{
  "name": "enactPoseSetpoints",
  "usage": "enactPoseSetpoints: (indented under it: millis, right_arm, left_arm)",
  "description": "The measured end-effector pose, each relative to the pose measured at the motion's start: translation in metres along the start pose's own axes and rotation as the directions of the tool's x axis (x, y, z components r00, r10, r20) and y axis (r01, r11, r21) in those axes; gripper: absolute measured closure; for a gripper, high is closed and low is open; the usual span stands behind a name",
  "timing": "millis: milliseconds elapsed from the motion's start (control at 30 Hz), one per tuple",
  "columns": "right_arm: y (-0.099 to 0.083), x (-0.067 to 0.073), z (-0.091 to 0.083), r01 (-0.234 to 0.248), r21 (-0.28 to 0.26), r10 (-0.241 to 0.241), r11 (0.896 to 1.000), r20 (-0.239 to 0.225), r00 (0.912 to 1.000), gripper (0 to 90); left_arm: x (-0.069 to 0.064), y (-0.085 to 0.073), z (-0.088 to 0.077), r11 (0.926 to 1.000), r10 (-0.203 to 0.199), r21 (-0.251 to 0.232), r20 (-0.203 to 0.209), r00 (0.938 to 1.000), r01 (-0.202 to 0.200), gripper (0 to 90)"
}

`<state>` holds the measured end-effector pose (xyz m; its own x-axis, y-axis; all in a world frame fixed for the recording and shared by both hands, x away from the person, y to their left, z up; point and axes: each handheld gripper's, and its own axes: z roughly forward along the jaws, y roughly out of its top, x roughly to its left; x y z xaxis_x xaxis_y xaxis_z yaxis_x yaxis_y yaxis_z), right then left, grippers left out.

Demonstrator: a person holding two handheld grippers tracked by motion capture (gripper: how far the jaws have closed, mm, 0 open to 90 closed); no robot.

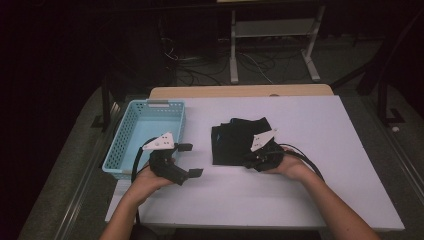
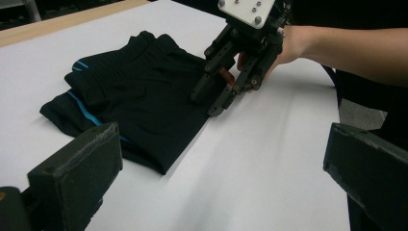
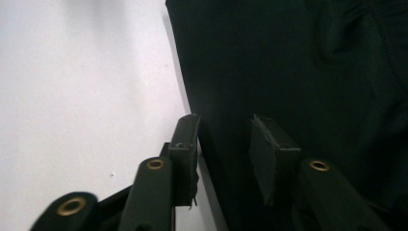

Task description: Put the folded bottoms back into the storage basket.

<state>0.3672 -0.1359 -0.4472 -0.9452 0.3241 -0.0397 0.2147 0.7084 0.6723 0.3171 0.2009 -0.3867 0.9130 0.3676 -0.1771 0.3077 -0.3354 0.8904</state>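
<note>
A black folded garment [image 1: 235, 142] with thin blue stripes [image 2: 139, 91] lies in the middle of the white table [image 1: 300, 195]. My right gripper [image 1: 248, 161] rests low at the garment's near right edge. In the right gripper view its jaws [image 3: 223, 122] stand a little apart astride that edge, one over bare table, the other over the dark cloth [image 3: 288, 62], with a gap showing between the pads. The left gripper view shows this same right gripper [image 2: 208, 103] tipped down onto the cloth. My left gripper [image 1: 192, 160] hovers to the left, jaws [image 2: 223, 132] wide open and holding nothing.
An empty light-blue mesh basket [image 1: 120, 150] stands at the table's left edge, just behind my left hand. A wooden strip [image 1: 240, 91] borders the far side. Cables and a metal frame [image 1: 272, 30] sit on the dark floor beyond.
</note>
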Motion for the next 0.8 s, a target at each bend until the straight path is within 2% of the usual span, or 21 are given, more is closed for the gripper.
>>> enactPoseSetpoints:
  millis: [333,500,800]
  right_arm:
    - [-0.0007,0.0019,0.0007,0.026,-0.005,-0.025,1.000,0.042,0.9988,73.4]
    - [-0.0019,-0.0016,0.0003,-0.010,-0.015,0.010,1.000,0.037,0.9993,81.4]
    - [-0.0005,-0.0073,-0.0016,-0.065,-0.014,0.064,0.998,-0.008,0.9979,84.4]
  left_arm:
    - [0.0002,0.0001,0.0001,1.0000,0.000,0.001,0.000,1.0000,0.000,0.0]
    - [0.0001,0.0000,0.0000,1.0000,0.000,0.002,0.000,1.0000,0.000,0.0]
    - [0.0003,0.0000,-0.0001,1.0000,0.000,0.001,0.003,1.0000,0.000,0.0]
